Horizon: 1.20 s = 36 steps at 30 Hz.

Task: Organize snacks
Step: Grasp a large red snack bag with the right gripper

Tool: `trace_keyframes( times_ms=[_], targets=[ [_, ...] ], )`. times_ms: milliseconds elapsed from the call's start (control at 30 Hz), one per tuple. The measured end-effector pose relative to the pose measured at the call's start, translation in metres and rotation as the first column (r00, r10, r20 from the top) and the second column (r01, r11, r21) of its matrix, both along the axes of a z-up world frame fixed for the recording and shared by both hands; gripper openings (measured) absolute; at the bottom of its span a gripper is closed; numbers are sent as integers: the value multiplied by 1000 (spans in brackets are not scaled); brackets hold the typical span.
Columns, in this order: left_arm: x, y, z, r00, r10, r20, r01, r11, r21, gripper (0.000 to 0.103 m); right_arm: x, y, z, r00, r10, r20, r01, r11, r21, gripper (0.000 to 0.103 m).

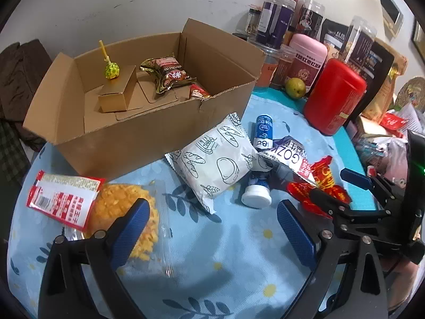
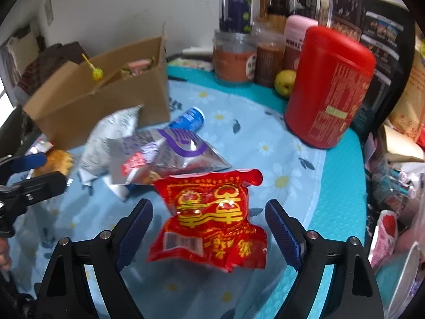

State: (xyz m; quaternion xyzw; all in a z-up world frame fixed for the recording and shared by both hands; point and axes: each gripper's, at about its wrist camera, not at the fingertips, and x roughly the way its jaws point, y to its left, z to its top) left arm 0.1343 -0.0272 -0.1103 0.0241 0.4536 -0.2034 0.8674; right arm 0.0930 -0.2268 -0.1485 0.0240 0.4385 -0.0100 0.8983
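Note:
An open cardboard box (image 1: pixel 148 133) stands at the back left of the table; it holds a green lollipop (image 1: pixel 111 70) and a brown-gold snack packet (image 1: pixel 167 75). In front lie a white bread-print packet (image 1: pixel 215 159), a blue bottle (image 1: pixel 261 138), a silver-purple packet (image 2: pixel 170 154), a red packet (image 2: pixel 212 220) and a crumbly biscuit in clear wrap (image 1: pixel 124 212). My left gripper (image 1: pixel 212 228) is open and empty over the cloth, its left finger over the biscuit. My right gripper (image 2: pixel 209 226) is open with the red packet between its jaws.
A red canister (image 2: pixel 329 87), a pink one (image 1: pixel 308 58), several jars and bags, and a green pear (image 1: pixel 294 86) crowd the back right. A red-white packet (image 1: pixel 63 202) lies at the left. Clutter lines the right edge beyond the blue floral cloth (image 1: pixel 212 279).

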Motion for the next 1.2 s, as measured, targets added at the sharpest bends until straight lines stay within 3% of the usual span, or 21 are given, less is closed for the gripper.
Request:
trace_keyframes(
  times_ms=[267,367,467,567,633,700,833,1000,1067,1100,1200],
  targets=[
    [-2,-16,2,997,-77,20,77,997,-24,98,17,-3,-23,997,33,-72,-32,999,5,87],
    [-4,-23,1,994,-105,26,105,994,-32,98,16,-2,-25,996,50,-74,-49,999,8,76],
    [-7,-29,1,990,-138,33,139,989,-53,96,13,-2,-24,996,42,-77,-42,999,5,75],
    [-8,-36,-1,986,-161,37,163,985,-56,83,8,-4,-23,996,35,-81,-34,999,15,75],
    [-8,-40,-5,983,-181,21,182,982,-59,68,4,-6,-22,996,28,-82,-25,999,34,75],
    [-9,-45,-11,980,-200,0,199,978,-56,62,1,-9,-20,997,19,-81,-14,998,56,75],
    [-5,-54,-25,977,-207,-46,205,978,-41,59,-6,-14,-19,996,5,-85,2,996,89,75],
    [5,-58,-31,985,-171,-22,171,985,-16,59,-10,-15,-17,997,2,-83,6,995,96,75],
    [8,-61,-35,984,-177,-34,176,984,-15,50,-10,-14,-17,997,1,-82,7,995,96,75],
    [10,-64,-38,983,-179,-42,179,984,-2,34,-11,-14,-17,997,0,-83,8,995,95,75],
    [10,-64,-38,982,-184,-45,184,983,1,33,-14,-13,-16,997,-2,-82,10,996,87,75]
  ],
)
